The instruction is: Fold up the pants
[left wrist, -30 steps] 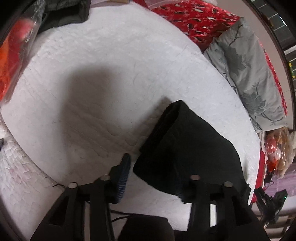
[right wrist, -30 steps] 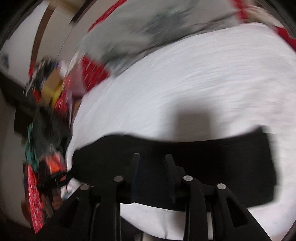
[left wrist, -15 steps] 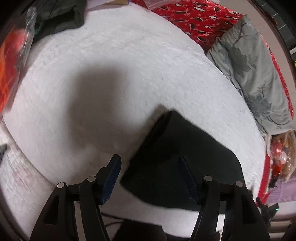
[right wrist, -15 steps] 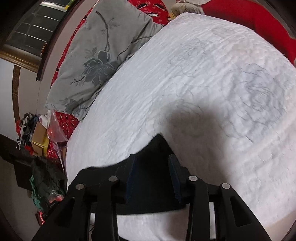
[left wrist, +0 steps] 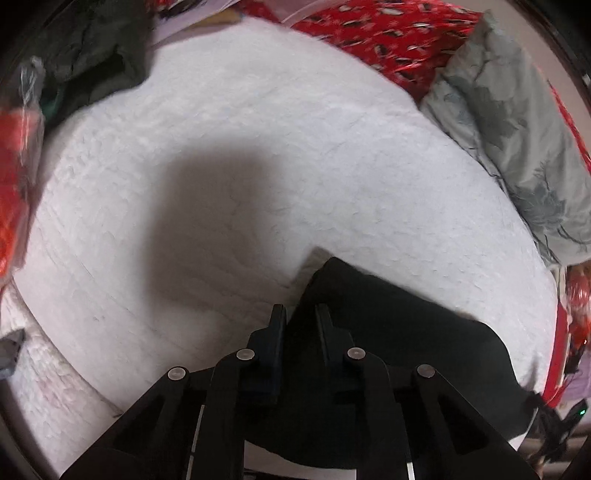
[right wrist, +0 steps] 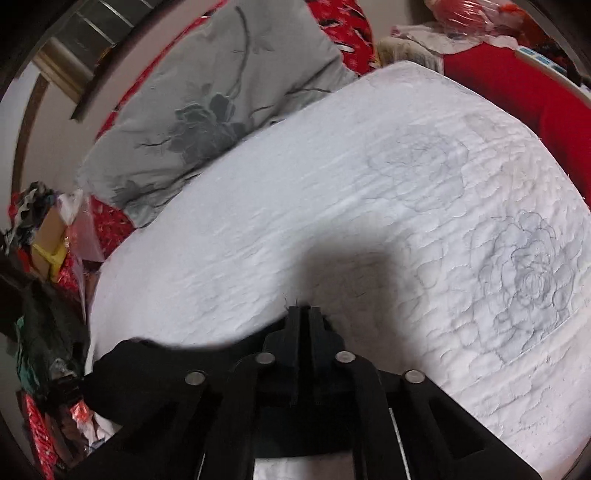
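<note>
Left claw [left wrist: 299, 319]: its jaws have just been closing and now clench a raised corner of the black pants [left wrist: 388, 332]. The dark cloth fills the narrow gap between the fingers [left wrist: 277, 325]; the exact contact line is hard to make out, black on black. The claw points steeply down at the bed.

Right claw [right wrist: 304, 314]: its jaws have just been closing and now stand clenched, the fingers almost touching. A few frayed threads of the pants [right wrist: 147, 365] show at the tips, so an edge of the fabric is pinched there; the claw body hides how much cloth is held. This claw also points steeply down.

The pants lie on the white quilted bed cover [left wrist: 240, 147], at its near edge. In the left wrist view they spread from the claw to the right and are cut off by the claw frame below. In the right wrist view they run from the claw to the left, their lower part hidden behind the frame.

Beyond the pants, at the far side of the bed cover, lies a grey flowered pillow [right wrist: 207, 110] on red patterned bedding [left wrist: 369, 29]. Dark clothing [left wrist: 92, 51] sits at the far-left corner of the bed cover, blurred.
</note>
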Available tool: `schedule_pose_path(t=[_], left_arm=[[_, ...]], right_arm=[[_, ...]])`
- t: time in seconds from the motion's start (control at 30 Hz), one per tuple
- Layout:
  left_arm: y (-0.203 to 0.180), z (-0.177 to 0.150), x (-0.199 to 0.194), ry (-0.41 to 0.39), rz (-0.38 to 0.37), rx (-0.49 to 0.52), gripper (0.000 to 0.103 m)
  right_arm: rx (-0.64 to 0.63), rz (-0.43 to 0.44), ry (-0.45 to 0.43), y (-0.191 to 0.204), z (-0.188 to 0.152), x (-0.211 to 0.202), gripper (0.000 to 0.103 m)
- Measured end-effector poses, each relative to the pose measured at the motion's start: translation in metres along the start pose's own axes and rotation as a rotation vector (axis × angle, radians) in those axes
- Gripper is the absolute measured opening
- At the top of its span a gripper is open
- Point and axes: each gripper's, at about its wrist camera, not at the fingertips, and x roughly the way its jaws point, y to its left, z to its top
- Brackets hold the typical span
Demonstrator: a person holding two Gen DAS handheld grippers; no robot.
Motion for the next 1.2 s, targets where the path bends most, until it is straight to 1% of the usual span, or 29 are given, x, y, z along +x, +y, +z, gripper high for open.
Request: schedule_pose_path(t=[0.07, 0.13, 0.2, 0.27, 0.3, 0.33, 0.4, 0.43, 0.47, 0.53, 0.6, 0.63, 0.67, 0.7, 0.8, 0.83, 0.9, 0.97, 1.03, 1.1, 1.2], left_arm=[[0.002, 0.0, -0.001, -0.003, -0.01, -0.015, 0.016], [0.001, 0.0, -0.001, 0.004, -0.011, -0.014, 0.018], [0.002, 0.002, -0.002, 0.012, -0.017, -0.014, 0.022], [0.008, 0.0, -0.007, 0.014, -0.017, -0.027, 0.037], [0.012, -0.001, -0.009, 0.012, -0.023, -0.037, 0.04], [0.016, -0.003, -0.013, 0.01, -0.038, -0.051, 0.043], [0.029, -0.01, -0.023, 0.009, -0.051, -0.097, 0.044], [0.034, -0.015, -0.03, 0.002, -0.063, -0.121, 0.044], [0.037, -0.023, -0.038, -0.005, -0.082, -0.144, 0.044], [0.032, -0.037, -0.05, -0.009, -0.124, -0.145, 0.047], [0.016, -0.055, -0.061, -0.007, -0.157, -0.116, 0.054], [0.004, -0.064, -0.065, -0.004, -0.175, -0.094, 0.061], [-0.013, -0.075, -0.067, 0.012, -0.206, -0.058, 0.065], [-0.027, -0.083, -0.066, 0.036, -0.23, -0.03, 0.065], [-0.078, -0.111, -0.054, 0.141, -0.294, 0.06, 0.066], [-0.098, -0.121, -0.046, 0.18, -0.305, 0.093, 0.066], [-0.129, -0.136, -0.032, 0.241, -0.322, 0.128, 0.066], [-0.159, -0.152, -0.013, 0.323, -0.361, 0.134, 0.065], [-0.179, -0.163, 0.001, 0.376, -0.387, 0.128, 0.065], [-0.195, -0.173, 0.015, 0.416, -0.387, 0.116, 0.065], [-0.208, -0.181, 0.036, 0.457, -0.379, 0.096, 0.065]], right_arm=[[0.032, -0.027, 0.032, -0.008, -0.001, 0.014, 0.003], [0.058, -0.031, 0.04, -0.014, -0.005, 0.02, 0.005], [0.1, 0.002, 0.029, -0.021, -0.008, 0.018, 0.009], [0.122, 0.031, 0.024, -0.026, -0.011, 0.011, 0.009], [0.124, 0.038, 0.023, -0.028, -0.013, 0.007, 0.01], [0.124, 0.041, 0.02, -0.03, -0.016, 0.002, 0.013], [0.123, 0.052, 0.02, -0.035, -0.024, -0.008, 0.019], [0.122, 0.059, 0.017, -0.036, -0.028, -0.012, 0.023], [0.121, 0.071, 0.018, -0.038, -0.032, -0.017, 0.024], [0.128, 0.094, 0.018, -0.042, -0.04, -0.026, 0.031], [0.138, 0.115, 0.021, -0.044, -0.048, -0.03, 0.036], [0.144, 0.119, 0.022, -0.044, -0.05, -0.031, 0.039], [0.153, 0.125, 0.024, -0.046, -0.052, -0.032, 0.04], [0.162, 0.132, 0.023, -0.049, -0.054, -0.032, 0.04], [0.19, 0.152, 0.013, -0.053, -0.057, -0.034, 0.04], [0.198, 0.166, 0.011, -0.055, -0.057, -0.034, 0.04], [0.214, 0.197, 0.016, -0.058, -0.059, -0.034, 0.04], [0.227, 0.215, 0.026, -0.06, -0.061, -0.03, 0.04], [0.241, 0.234, 0.041, -0.061, -0.063, -0.026, 0.04], [0.243, 0.243, 0.039, -0.06, -0.064, -0.024, 0.04], [0.243, 0.252, 0.04, -0.061, -0.066, -0.023, 0.04]])
